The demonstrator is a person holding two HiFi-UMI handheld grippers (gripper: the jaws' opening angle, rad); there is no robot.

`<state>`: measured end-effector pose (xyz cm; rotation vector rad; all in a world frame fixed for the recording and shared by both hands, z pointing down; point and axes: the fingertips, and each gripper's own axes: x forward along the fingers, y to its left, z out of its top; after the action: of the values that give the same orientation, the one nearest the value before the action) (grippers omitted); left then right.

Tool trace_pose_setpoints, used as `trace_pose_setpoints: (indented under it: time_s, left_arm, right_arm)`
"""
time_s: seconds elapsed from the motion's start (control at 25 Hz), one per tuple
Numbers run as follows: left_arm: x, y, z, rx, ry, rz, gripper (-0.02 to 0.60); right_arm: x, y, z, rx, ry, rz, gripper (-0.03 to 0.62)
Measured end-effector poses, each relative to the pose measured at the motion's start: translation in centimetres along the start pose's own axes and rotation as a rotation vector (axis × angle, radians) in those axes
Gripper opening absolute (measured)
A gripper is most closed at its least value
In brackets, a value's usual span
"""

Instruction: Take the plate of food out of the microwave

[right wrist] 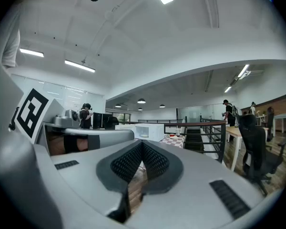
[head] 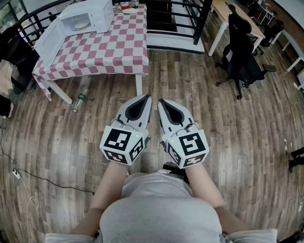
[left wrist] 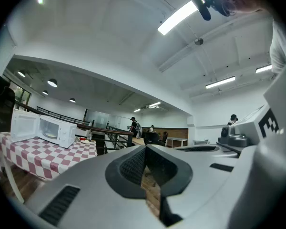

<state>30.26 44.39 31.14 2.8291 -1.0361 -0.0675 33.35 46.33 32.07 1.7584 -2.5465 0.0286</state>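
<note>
- White microwave oven (head: 86,16) stands on the far left part of the table with the red-and-white checked cloth (head: 109,52); its door (head: 48,40) hangs wide open over the table's left edge.
- Pale round plate (head: 81,24) sits inside the oven cavity, so above the table's far left corner; the food on it is too small to make out.
- Clear plastic bottle (head: 80,100) lies on the wooden floor just off the table's near edge, beside a white table leg.
- Left gripper (head: 147,97), grey with black pads, is held level, well short of the table's near right corner; its jaws are closed tip to tip with nothing between them.
- Right gripper (head: 161,102) is just beside the left one, equally far from the table; its jaws also meet at the tips and hold nothing.
- Black swivel office chair (head: 243,54) stands well to the right of the table.
</note>
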Motion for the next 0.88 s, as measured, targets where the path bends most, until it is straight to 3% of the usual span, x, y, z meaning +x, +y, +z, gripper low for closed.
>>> trace_pose_setpoints:
  time_s: [0.4,0.64,0.88]
  left_arm:
    - [-0.3,0.5,0.4,0.015,0.001,-0.011,0.0]
    - [-1.0,1.8,0.8,0.009,-0.001,-0.005,0.0]
    - [-2.1,3.7,0.9,0.003,0.001,0.007,0.0]
  right_arm:
    - [0.7,0.7,0.3,-0.005,-0.008,-0.003,0.023]
    - [1.1,2.0,1.7,0.069,-0.095,0.042,0.023]
    - [2.4,3.5,1.2,0.046,-0.064,0.025,0.023]
